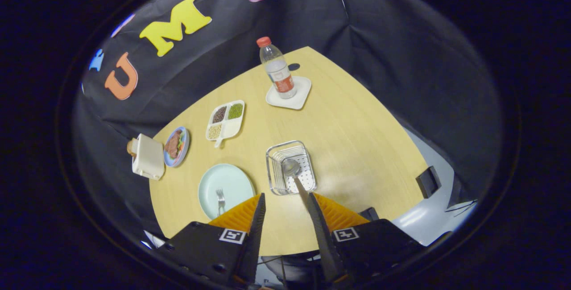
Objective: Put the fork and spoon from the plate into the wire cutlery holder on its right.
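Spoon [292, 170] in holder [291, 167] just ahead of gripper [285, 200], jaws released, handle touching one finger. Fork [220, 200] on plate [225, 185] beside; handle cut off. Bottle [277, 68], tray [225, 120] beyond.

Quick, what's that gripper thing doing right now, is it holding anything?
Gripper: open, fingers apart; the spoon leans against one finger, bowl over the wire cutlery holder, not clamped.

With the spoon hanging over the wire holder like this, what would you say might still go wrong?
1. The spoon lies against just one finger of the open gripper, its bowl over the wire cutlery holder; it may slip and land across the rim.
2. The fork still lies on the plate, close beside the holder, so the next grasp could nudge either.
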Tool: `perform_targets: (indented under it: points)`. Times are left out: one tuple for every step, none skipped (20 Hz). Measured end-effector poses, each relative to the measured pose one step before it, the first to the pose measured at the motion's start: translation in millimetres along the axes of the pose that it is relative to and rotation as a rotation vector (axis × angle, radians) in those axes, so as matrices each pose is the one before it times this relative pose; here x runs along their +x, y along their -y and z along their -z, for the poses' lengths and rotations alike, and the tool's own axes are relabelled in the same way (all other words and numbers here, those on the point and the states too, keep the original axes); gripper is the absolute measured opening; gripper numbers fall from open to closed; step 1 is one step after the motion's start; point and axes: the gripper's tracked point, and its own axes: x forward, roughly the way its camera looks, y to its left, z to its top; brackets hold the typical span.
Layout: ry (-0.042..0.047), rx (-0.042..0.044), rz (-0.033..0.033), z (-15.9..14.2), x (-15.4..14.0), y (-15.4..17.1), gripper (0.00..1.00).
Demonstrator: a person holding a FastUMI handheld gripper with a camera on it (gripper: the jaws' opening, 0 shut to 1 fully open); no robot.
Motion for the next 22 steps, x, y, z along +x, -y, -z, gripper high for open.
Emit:
perform_targets:
  points:
    - [0.02355,-0.02154,-0.0056,1.35,-3.53,-8.77,0.58]
    - [0.01054,-0.02266,-0.01148,4.51,-4.29,-10.49,0.61]
    - [-0.00164,-0.02121,-0.01546,6.95,-3.21,-12.16,0.67]
    - [-0.00653,-0.01928,-0.01223,8.13,-0.62,-10.96,0.73]
    - [-0.00908,-0.01234,-0.00861,7.61,0.11,-10.93,0.79]
    - [-0.01348,-0.0066,-0.00814,10.48,2.47,-11.53,0.87]
    - [-0.0174,-0.01031,-0.01722,10.66,1.39,-14.32,0.9]
    - [-0.01827,-0.01726,-0.01721,10.41,2.82,-12.98,0.95]
    - [-0.013,-0.01646,-0.00637,8.5,3.44,-10.34,0.96]
    - [-0.00766,-0.01341,-0.00333,6.62,2.25,-9.53,0.96]
    - [-0.00194,-0.01292,-0.00312,5.82,2.17,-10.51,0.96]
    - [0.00475,-0.01913,0.00617,5.09,2.62,-8.25,0.96]
    - [0.00588,-0.0204,0.01121,4.5,1.85,-6.49,0.96]
    - [0.00544,-0.01282,0.00443,4.25,1.66,-8.79,0.96]
    - [0.00273,-0.00949,0.00043,3.2,2.19,-9.44,0.96]
    - [0.00446,-0.0074,0.00133,3.37,3.19,-7.88,0.96]
    - [0.00314,-0.00426,0.0025,2.73,3.32,-6.77,0.96]
    - [0.00061,-0.00269,0.0003,3.98,3.88,-5.21,0.96]
    - [-0.0061,-0.00805,-0.00044,4.69,4.51,-5.19,0.96]
    - [-0.00691,-0.00531,0.00503,5.88,4.67,-2.14,0.96]
    - [-0.00992,-0.00158,0.00128,4.66,5.55,-3.11,0.96]
    - [-0.00909,-0.00054,0.00295,4.57,5.82,-2.04,0.96]
